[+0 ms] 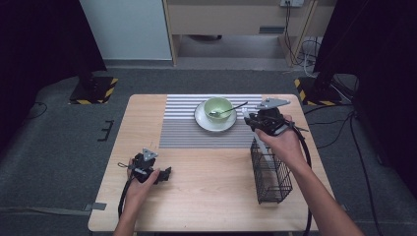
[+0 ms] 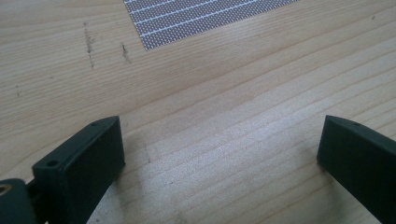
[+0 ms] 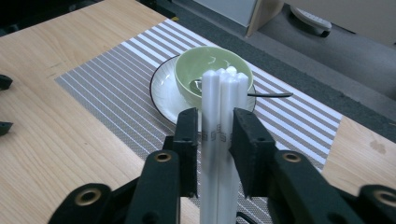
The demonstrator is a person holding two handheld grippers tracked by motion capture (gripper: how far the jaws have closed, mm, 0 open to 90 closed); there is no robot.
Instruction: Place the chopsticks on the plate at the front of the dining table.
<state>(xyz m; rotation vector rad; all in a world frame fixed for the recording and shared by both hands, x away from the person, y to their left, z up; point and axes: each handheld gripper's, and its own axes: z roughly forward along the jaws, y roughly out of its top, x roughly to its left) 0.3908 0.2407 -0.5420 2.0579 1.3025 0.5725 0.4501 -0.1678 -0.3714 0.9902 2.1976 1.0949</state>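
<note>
Held thing: a bundle of white plastic chopsticks (image 3: pixel 223 140) is standing nearly upright between the jaws of the right tool (image 3: pixel 214 144), its tips rising above the pads.
Right tool: it is clamping on the bundle, pads pressing both sides; in the high view it (image 1: pixel 252 119) is hovering just above the top of the black wire-mesh cutlery basket (image 1: pixel 271 173).
Long axis: the sticks are running up and down, in line with the basket they are rising from.
Direction to the setting: the pale green ceramic bowl (image 3: pixel 212 74) on its white black-rimmed saucer (image 3: pixel 164 93) is lying straight ahead of the right tool, on the grey striped woven placemat (image 3: pixel 116 79); a dark metal spoon (image 1: pixel 227 110) is resting in the bowl.
Nearer hand: the right one, by far.
Left tool: it (image 2: pixel 219 154) is resting with jaws wide apart and nothing between them, low over the pale wooden tabletop (image 2: pixel 224 93), well apart from the bowl.
Likely next: carrying the sticks forward and tipping them level beside the saucer.
</note>
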